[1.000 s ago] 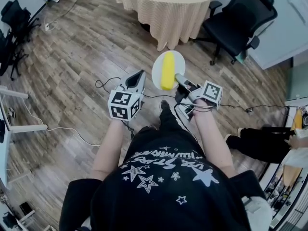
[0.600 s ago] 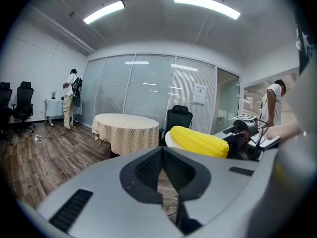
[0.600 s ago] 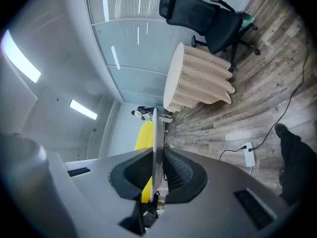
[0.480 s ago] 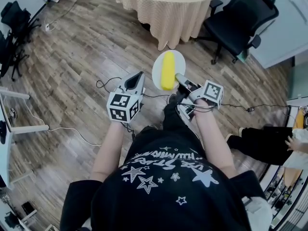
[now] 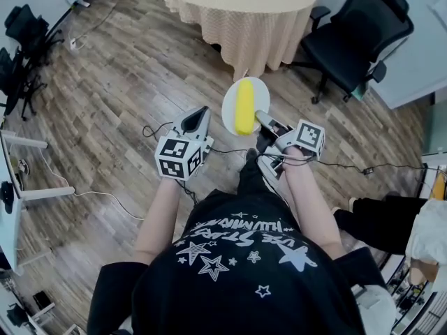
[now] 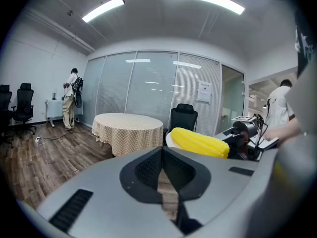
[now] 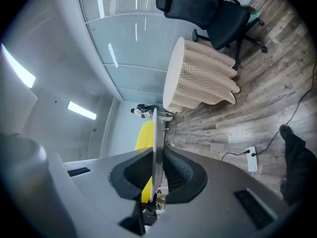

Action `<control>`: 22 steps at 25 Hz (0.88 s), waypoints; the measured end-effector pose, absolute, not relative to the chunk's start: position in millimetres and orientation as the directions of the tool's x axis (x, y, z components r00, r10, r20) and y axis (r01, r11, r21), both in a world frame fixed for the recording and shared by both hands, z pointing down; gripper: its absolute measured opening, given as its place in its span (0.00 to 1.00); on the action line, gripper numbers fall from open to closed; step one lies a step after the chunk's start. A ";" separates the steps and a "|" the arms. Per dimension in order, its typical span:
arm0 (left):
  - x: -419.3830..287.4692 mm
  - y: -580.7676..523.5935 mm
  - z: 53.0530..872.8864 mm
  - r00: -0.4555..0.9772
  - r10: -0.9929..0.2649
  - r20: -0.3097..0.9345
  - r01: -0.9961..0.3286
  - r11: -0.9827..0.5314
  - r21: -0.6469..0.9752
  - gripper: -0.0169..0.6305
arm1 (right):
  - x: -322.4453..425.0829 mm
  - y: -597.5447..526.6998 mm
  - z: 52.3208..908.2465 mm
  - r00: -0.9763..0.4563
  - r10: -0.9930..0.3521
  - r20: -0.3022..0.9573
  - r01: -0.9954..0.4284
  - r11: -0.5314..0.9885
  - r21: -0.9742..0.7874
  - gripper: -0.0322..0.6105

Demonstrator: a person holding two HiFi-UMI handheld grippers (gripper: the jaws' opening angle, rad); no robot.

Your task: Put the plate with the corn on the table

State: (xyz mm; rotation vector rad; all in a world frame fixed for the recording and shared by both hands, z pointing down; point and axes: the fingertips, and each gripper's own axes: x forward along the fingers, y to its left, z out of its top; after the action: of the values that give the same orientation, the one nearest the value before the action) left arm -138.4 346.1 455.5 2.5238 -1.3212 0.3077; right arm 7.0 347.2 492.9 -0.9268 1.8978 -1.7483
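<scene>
A white plate (image 5: 228,105) carries a yellow corn cob (image 5: 244,107) and is held in the air above the wooden floor. My right gripper (image 5: 262,116) is shut on the plate's near edge; in the right gripper view the plate (image 7: 155,143) runs edge-on between the jaws with the corn (image 7: 143,138) on its left. My left gripper (image 5: 198,117) hangs left of the plate, shut and holding nothing. In the left gripper view its jaws (image 6: 162,155) meet, and the corn (image 6: 199,143) shows to the right. The round table (image 5: 241,2) with a checked cloth stands ahead.
A black office chair (image 5: 360,37) stands right of the table. Cables (image 5: 155,128) trail over the wooden floor near my feet. Another person's legs (image 5: 380,222) show at the right. A white desk edge (image 5: 10,208) and a chair base (image 5: 21,82) are at the left.
Both grippers and the plate with the corn have come a little closer to the round table. The grip on the plate is unchanged.
</scene>
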 end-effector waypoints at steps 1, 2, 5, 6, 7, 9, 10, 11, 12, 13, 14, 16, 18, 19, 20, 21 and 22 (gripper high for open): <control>-136.4 338.5 456.3 0.556 -0.770 0.313 -0.829 -0.541 0.143 0.04 | 9.3 338.8 493.3 -0.706 -0.694 0.142 -0.200 0.002 -0.980 0.13; -134.3 330.4 456.9 0.551 -0.772 0.316 -0.832 -0.535 0.144 0.04 | 11.8 330.3 492.8 -0.710 -0.690 0.139 -0.196 0.005 -0.981 0.13; -126.3 304.1 455.0 0.540 -0.777 0.323 -0.840 -0.522 0.149 0.04 | 21.6 302.2 489.8 -0.720 -0.681 0.134 -0.189 0.006 -0.982 0.13; -123.0 294.0 453.0 0.537 -0.779 0.325 -0.842 -0.519 0.148 0.04 | 25.5 291.4 488.5 -0.722 -0.679 0.134 -0.188 0.006 -0.982 0.13; -119.7 283.8 450.9 0.533 -0.781 0.325 -0.844 -0.516 0.146 0.04 | 29.3 280.6 487.1 -0.725 -0.676 0.132 -0.186 0.008 -0.982 0.13; -114.4 267.7 447.3 0.526 -0.788 0.319 -0.849 -0.509 0.142 0.04 | 35.3 263.7 485.5 -0.729 -0.672 0.128 -0.186 0.015 -0.982 0.13; -112.3 262.7 446.5 0.523 -0.792 0.315 -0.851 -0.506 0.141 0.04 | 37.4 258.6 485.8 -0.732 -0.670 0.126 -0.186 0.018 -0.982 0.13; -110.1 258.7 446.3 0.520 -0.796 0.312 -0.853 -0.502 0.140 0.04 | 39.5 254.5 486.6 -0.734 -0.668 0.125 -0.186 0.021 -0.982 0.13; -107.3 254.5 446.5 0.517 -0.798 0.310 -0.855 -0.500 0.138 0.04 | 42.2 250.3 487.5 -0.735 -0.666 0.124 -0.185 0.022 -0.982 0.13; -103.6 249.4 446.4 0.514 -0.800 0.310 -0.857 -0.498 0.137 0.04 | 45.8 244.9 488.2 -0.737 -0.664 0.122 -0.184 0.023 -0.983 0.13; -99.2 243.3 445.9 0.512 -0.800 0.312 -0.858 -0.496 0.136 0.04 | 50.1 238.3 488.3 -0.739 -0.663 0.121 -0.182 0.023 -0.983 0.13; -89.4 229.8 443.6 0.509 -0.800 0.318 -0.859 -0.495 0.132 0.04 | 59.9 223.4 487.3 -0.740 -0.662 0.120 -0.179 0.021 -0.984 0.13; -79.5 217.9 442.1 0.510 -0.798 0.322 -0.858 -0.498 0.125 0.04 | 70.0 209.8 487.1 -0.741 -0.660 0.121 -0.181 0.023 -0.983 0.13; -75.0 212.5 442.0 0.511 -0.797 0.323 -0.857 -0.501 0.120 0.04 | 74.7 203.8 487.4 -0.742 -0.659 0.121 -0.183 0.026 -0.983 0.13; -70.7 207.0 442.2 0.510 -0.797 0.324 -0.857 -0.502 0.115 0.04 | 79.4 198.5 487.9 -0.743 -0.658 0.122 -0.185 0.027 -0.982 0.13; -66.5 201.4 442.5 0.509 -0.798 0.323 -0.858 -0.501 0.113 0.04 | 84.1 193.7 488.5 -0.744 -0.656 0.123 -0.188 0.029 -0.982 0.13; -62.0 195.7 442.9 0.507 -0.800 0.321 -0.859 -0.498 0.115 0.04 | 89.0 189.3 489.1 -0.746 -0.654 0.125 -0.192 0.032 -0.981 0.13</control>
State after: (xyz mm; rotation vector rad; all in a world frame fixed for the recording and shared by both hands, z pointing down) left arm -62.0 195.7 442.9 2.4921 -1.4043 0.3293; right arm 89.0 189.3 489.1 -0.8596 1.9564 -1.7629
